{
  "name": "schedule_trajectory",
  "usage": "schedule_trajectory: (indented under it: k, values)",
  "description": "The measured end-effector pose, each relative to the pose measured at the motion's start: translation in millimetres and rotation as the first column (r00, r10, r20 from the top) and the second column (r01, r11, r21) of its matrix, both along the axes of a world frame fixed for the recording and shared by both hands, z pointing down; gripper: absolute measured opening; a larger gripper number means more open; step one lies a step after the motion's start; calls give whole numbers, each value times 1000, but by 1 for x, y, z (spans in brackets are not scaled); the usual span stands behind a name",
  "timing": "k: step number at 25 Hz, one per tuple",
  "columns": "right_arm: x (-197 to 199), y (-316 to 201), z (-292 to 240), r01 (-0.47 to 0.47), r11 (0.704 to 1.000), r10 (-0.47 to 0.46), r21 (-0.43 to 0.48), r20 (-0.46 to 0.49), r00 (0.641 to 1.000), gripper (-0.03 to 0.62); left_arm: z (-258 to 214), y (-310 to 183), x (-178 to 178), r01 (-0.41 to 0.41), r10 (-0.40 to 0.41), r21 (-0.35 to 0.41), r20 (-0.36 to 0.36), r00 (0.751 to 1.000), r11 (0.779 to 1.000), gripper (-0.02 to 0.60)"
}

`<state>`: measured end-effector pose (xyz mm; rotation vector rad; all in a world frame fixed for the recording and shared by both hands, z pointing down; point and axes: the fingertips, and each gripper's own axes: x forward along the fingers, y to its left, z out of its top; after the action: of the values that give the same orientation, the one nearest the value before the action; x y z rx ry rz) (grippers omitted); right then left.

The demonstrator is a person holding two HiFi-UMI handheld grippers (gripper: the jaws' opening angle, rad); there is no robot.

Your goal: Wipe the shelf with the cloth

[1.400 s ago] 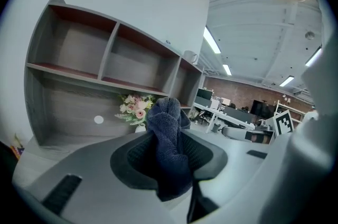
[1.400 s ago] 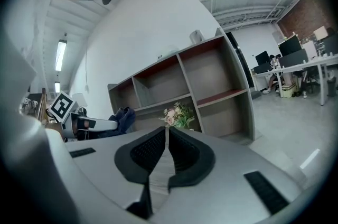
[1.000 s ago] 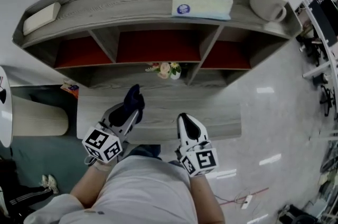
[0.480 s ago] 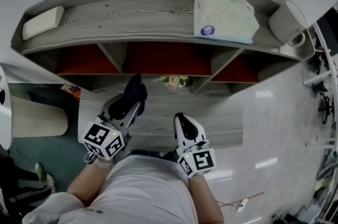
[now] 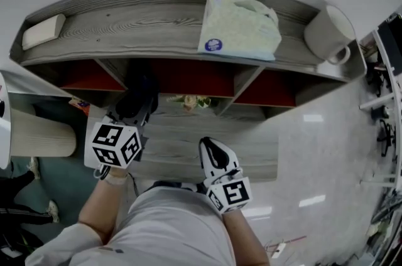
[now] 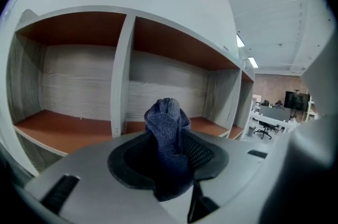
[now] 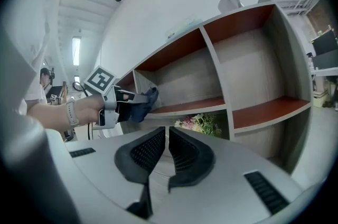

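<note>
Cloth (image 6: 168, 120) wadded between left tongs (image 6: 168, 158), jaws easing open | shelf (image 6: 63, 130) right ahead | right tongs (image 7: 168, 149) nearly pinched together, empty

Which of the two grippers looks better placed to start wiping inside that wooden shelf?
Left. The left gripper has the dark blue knitted cloth between its jaws, which are opening, right at the open front of the grey wooden shelf. The right gripper is empty and further back.
</note>
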<state>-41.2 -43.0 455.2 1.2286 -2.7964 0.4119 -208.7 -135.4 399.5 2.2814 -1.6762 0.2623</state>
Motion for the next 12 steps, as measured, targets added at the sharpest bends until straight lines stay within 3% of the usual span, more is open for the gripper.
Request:
schedule_trajectory:
  k: [12]
  values:
    - [41, -21, -3, 12, 1000, -12, 18, 13, 1000, 32, 2, -54, 13, 158, -154, -30, 119, 981, 987, 173]
